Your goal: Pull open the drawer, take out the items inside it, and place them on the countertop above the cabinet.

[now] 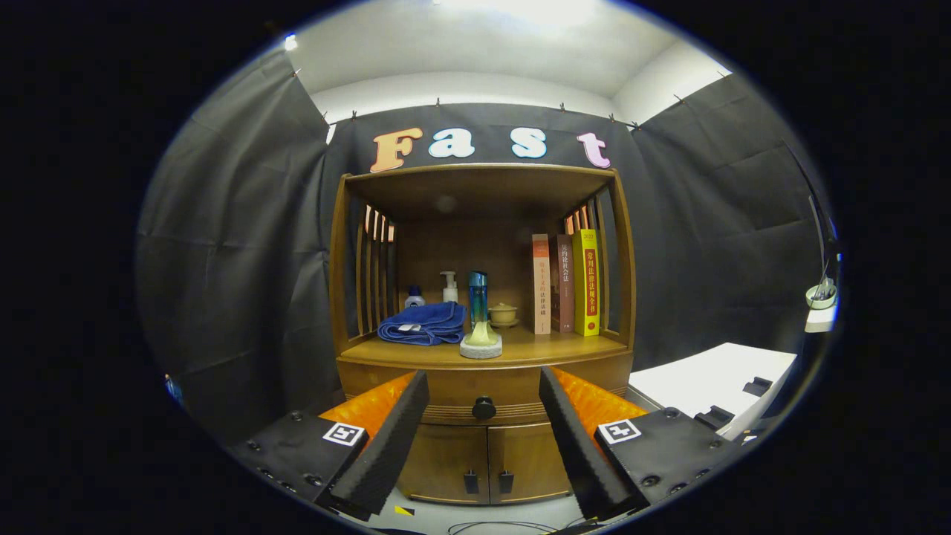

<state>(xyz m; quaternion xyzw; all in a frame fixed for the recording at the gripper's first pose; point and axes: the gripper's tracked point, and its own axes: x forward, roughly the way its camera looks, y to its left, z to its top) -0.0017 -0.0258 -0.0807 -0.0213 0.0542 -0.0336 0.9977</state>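
Here, gripper view: our tongs (483, 438) stand spread, pinching nothing | the drawer (483, 392) sits shut under the worktop (565, 348), its knob (484, 408) between and beyond the fingers | we judge the knob small, hard, perhaps slippery; pinch it squarely, pull straight | contents hidden | towel (423, 324), bottle (478, 299) and books (565, 284) stand above.

Dim booth, bright overhead ceiling glare, sharp centre, fisheye-bent edges
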